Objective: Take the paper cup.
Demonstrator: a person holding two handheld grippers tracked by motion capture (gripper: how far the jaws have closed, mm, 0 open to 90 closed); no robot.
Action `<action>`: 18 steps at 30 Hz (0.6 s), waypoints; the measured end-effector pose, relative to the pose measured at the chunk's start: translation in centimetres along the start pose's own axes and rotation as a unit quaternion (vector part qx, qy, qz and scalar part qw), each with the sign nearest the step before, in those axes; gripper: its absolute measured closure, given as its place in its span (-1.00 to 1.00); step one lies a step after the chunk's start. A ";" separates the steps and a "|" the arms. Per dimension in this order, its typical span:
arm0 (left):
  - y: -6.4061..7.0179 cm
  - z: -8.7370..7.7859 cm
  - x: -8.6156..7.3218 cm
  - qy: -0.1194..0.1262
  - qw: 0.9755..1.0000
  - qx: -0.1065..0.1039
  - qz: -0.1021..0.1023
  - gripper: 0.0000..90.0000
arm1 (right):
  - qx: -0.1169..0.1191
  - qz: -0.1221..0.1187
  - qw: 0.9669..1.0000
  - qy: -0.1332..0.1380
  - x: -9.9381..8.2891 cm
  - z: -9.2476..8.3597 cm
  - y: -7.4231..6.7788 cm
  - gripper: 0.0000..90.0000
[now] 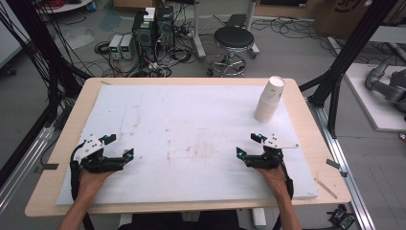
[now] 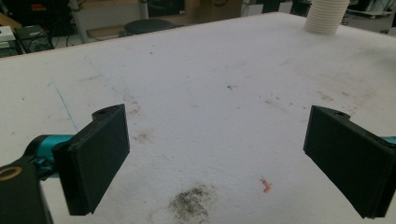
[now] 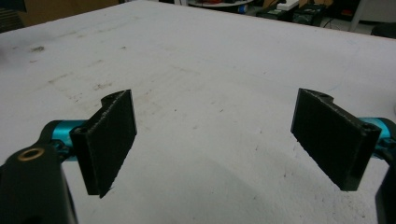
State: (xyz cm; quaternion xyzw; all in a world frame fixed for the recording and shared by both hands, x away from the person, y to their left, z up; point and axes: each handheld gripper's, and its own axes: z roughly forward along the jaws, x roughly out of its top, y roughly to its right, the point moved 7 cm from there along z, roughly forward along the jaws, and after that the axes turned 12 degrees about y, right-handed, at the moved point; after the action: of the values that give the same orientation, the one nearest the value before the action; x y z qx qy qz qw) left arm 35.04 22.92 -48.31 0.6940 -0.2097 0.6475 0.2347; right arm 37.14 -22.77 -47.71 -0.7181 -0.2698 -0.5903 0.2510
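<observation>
High view, cups: a stack of white paper cups (image 1: pixel 270 99) stands upside down on the white foam board (image 1: pixel 191 124), near its far right corner, leaning slightly.
High view, right gripper (image 1: pixel 250 146): rests low over the board, on the near side of the stack and a little to its left; jaws spread wide, nothing between them.
High view, left gripper (image 1: pixel 118 146): well apart from the stack, across the board toward its near left side; jaws also wide, nothing held.
High view, nearer hand: the right one, by a clear margin. The stack lies ahead of it and slightly to its right.
High view, long axis: the stack runs close to vertical, so a sideways grip across its wall looks like the fitting approach.
Left gripper view, cups: the ribbed lower end of the stack (image 2: pixel 326 16) shows at the top right, far beyond the jaws.
Left gripper view, jaws: two black pads fully parted, bare stained board (image 2: pixel 210 93) between them.
Right gripper view, jaws: pads fully parted over bare board (image 3: pixel 210 93); grasping nothing.
Right gripper view, heading: the jaws look across the board and not toward the stack, so the hand would probably need to turn right before reaching.
</observation>
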 end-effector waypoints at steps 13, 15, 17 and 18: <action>-0.1 0.0 0.0 -0.001 1.000 0.004 -0.002 -0.84 | -0.002 -0.001 1.000 -0.001 0.0 0.0 -0.1 -0.68; -0.1 0.0 0.0 -0.001 1.000 0.004 -0.001 -0.84 | -0.001 -0.005 1.000 -0.002 0.0 0.0 -0.1 -0.68; -0.1 0.0 0.0 -0.002 1.000 0.004 0.000 -0.84 | -0.003 -0.006 1.000 -0.003 0.0 0.0 -0.1 -0.68; -0.1 0.0 0.0 -0.002 1.000 0.004 -0.001 -0.84 | -0.003 -0.008 1.000 -0.003 0.0 0.1 -0.1 -0.68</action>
State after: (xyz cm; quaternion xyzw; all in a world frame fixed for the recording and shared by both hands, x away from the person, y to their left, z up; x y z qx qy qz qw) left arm 35.11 22.94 -48.34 0.6965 -0.2070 0.6467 0.2319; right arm 37.09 -22.63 -47.72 -0.7184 -0.2747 -0.5911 0.2433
